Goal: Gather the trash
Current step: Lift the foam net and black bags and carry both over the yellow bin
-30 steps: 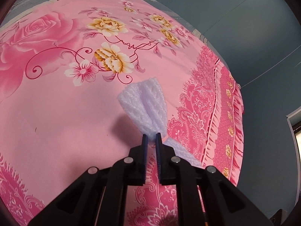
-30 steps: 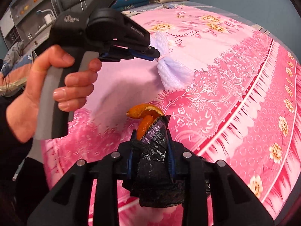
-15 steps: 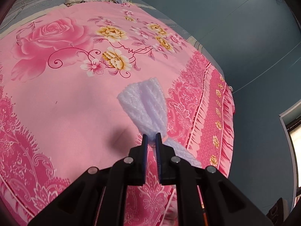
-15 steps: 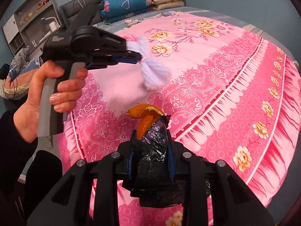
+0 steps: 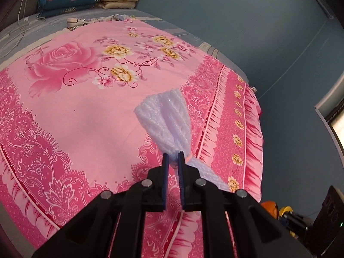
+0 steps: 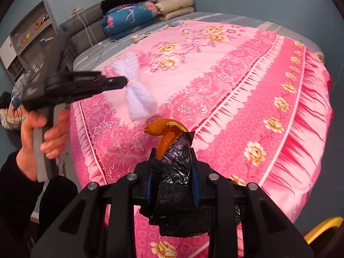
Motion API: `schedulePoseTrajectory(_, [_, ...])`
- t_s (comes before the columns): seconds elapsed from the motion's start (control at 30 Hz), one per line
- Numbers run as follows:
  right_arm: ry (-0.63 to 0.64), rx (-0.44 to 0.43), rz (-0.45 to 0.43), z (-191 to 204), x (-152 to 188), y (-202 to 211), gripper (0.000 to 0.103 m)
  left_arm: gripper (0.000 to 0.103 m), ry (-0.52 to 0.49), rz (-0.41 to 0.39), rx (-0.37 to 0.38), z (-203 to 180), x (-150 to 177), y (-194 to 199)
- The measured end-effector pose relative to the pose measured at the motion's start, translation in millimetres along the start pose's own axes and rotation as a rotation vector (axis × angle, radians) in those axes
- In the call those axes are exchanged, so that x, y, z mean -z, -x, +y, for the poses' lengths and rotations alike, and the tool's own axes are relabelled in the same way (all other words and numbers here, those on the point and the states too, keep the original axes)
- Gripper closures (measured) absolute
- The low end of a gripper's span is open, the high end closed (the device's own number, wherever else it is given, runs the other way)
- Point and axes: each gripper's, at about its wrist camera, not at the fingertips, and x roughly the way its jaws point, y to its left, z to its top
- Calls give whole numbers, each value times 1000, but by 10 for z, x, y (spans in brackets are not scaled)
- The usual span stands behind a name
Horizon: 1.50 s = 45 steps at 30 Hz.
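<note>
My left gripper [image 5: 172,158] has its jaws pinched almost fully together on the tied waist of a white foam-net fruit sleeve [image 5: 165,118], which fans out ahead of the blue pads [image 5: 165,167] and trails a second tuft behind them. My right gripper [image 6: 172,165] has its jaws only narrowly apart, clamped on a crumpled black plastic bag [image 6: 176,193] with a curl of orange peel [image 6: 165,133] poking out of its top between the tips.

Against the earlier frames, both grips are unchanged, but the view has pulled up and away from the bed. A second ago the sleeve hung close over the pink floral bedspread [image 5: 86,111], casting a shadow just under it; now more of the spread shows, its fringed right edge [image 5: 247,129] and the foot corner are both in view, and the shadow has gone. From the right wrist, the person's hand [image 6: 40,137] carries the left gripper out near the bed's left edge, further from the spread's middle than before.

I read that as pickup finished: both pieces of trash are off the bed and travelling. No litter shows on the visible part of the bedspread. What remains, I judge, is bringing both loads to a bin, which I cannot see; something yellow [image 6: 322,225] shows at the lower right, but I cannot tell what it is.
</note>
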Motion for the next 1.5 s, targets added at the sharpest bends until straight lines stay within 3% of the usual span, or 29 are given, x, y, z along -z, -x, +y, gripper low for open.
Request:
schedulePoseTrajectory(0.67, [-110,51,-112,-440,360,894,76,95,-161,21,50,-886,775,474])
schedulePoseTrajectory(1.5, [-241,156,-241,-935,846,1920,76,95,-389,-8,163,-2092,1360,943])
